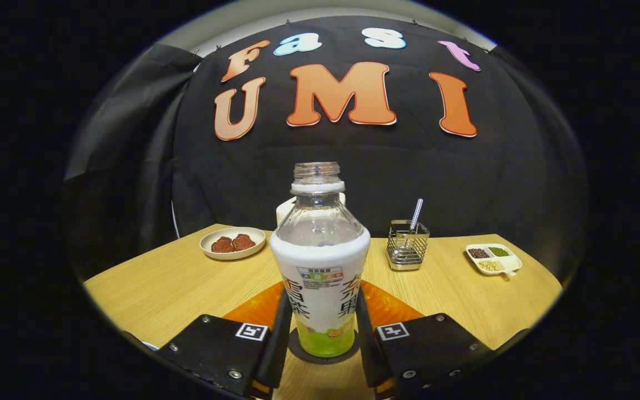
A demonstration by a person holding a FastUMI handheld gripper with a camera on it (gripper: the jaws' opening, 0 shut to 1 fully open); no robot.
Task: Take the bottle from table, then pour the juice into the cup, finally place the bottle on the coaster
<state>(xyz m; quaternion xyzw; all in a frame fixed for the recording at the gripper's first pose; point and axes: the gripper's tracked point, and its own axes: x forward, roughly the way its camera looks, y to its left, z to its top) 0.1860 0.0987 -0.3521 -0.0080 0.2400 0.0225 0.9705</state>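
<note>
The uncapped clear plastic bottle (320,266) with a white label is gripped upright between the gripper (320,328) fingers, seemingly over the dark round coaster (323,351). Release appears due next.

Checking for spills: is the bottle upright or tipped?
Upright: the bottle stands on the coaster, neck up, between the gripper fingers.

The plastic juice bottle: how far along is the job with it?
The uncapped, white-labelled plastic bottle stands upright on a dark round coaster, looking nearly empty, so pouring seems done. The gripper fingers flank it; contact is unclear. Only releasing and withdrawing look left.
</note>
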